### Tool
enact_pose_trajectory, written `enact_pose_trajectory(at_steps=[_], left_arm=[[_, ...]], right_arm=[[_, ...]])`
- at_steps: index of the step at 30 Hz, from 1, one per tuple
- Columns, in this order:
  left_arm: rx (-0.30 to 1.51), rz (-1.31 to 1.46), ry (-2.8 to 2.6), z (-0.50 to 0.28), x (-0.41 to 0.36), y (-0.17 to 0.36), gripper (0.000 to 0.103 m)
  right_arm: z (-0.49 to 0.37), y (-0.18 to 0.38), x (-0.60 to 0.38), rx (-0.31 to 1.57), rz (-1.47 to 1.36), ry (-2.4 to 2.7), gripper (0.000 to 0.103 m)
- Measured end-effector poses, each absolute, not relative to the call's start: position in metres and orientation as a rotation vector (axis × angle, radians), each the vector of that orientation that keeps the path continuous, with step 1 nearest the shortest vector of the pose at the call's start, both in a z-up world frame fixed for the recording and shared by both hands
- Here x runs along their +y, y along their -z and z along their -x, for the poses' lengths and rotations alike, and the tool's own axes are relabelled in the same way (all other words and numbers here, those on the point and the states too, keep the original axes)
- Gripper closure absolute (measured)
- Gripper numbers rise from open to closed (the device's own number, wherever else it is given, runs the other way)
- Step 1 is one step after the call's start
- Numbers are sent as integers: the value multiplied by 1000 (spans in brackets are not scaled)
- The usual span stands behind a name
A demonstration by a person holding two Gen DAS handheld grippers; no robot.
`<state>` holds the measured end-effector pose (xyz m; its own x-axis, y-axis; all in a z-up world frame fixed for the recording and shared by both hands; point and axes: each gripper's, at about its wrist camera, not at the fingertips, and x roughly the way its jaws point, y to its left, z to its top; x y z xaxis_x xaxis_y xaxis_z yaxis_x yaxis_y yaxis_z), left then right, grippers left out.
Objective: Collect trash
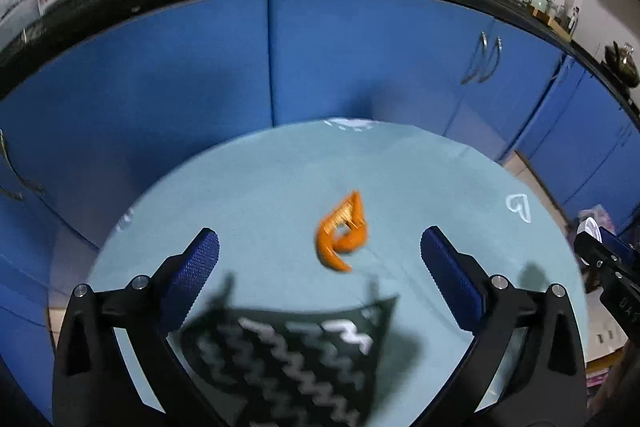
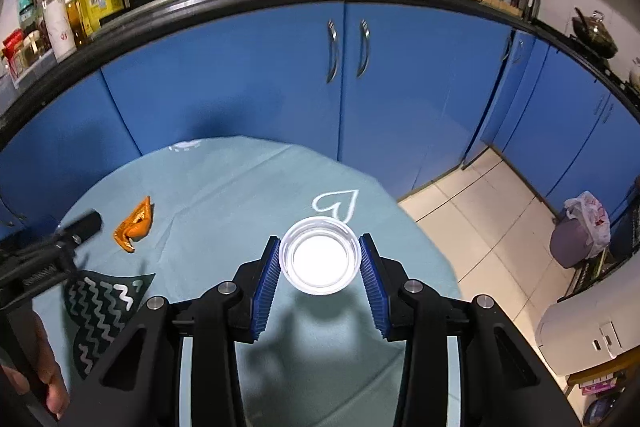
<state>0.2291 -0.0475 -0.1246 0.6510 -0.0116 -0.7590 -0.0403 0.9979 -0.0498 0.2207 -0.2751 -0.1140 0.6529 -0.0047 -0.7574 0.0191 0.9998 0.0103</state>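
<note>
My left gripper [image 1: 320, 235] stands wide open over the round teal-clothed table [image 1: 260, 179], nothing touching its blue pads. A black wrapper with white zigzags [image 1: 288, 355] lies blurred just below and between its fingers. A crumpled orange wrapper [image 1: 352, 241] rests on the cloth a little ahead. My right gripper [image 2: 319, 242] is shut on a clear plastic cup with a white bottom [image 2: 319, 255], held upright above the table [image 2: 240, 187]. To its left, the right wrist view shows the orange wrapper [image 2: 136, 223], the black wrapper [image 2: 104, 307] and the left gripper's finger [image 2: 80, 227].
Blue cabinet doors [image 2: 344, 87] under a black counter edge curve behind the table. A grey bin with a plastic bag [image 2: 576, 235] stands on the tiled floor at the right, near a white appliance [image 2: 592, 331]. A person's hand [image 2: 52, 387] holds the left gripper.
</note>
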Motion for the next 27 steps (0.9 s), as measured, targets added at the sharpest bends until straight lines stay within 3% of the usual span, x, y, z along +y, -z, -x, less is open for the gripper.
enact_pose_trajectory(at_steps=[9,11,13,15,17,18,21,27], left_arm=[[952,-63,-26,-274,-66,160,5],[970,-91,-40,-279,-66,169,15],[1011,-88,-32,-283,-64,178,36],[1022,-59,-19,-284,-59,181,42],[1029,-57,-6,-283,-58,180,53],[1029,-53,4,-282,-57,178,64],[1017,-39,15,-275,-53,171,79],[960,-24,41,-253,-52,143,85]], right_arm=[[-249,133,-267,895,-28,4,64],[-252,136,-269,901,-32,9,64],[-255,138,-272,909,-39,9,64],[-256,140,-273,915,-45,10,64],[-256,140,-273,916,-49,7,64],[-256,139,-272,915,-49,6,64],[-252,134,-270,903,-43,0,64],[-237,119,-271,874,-45,0,64]])
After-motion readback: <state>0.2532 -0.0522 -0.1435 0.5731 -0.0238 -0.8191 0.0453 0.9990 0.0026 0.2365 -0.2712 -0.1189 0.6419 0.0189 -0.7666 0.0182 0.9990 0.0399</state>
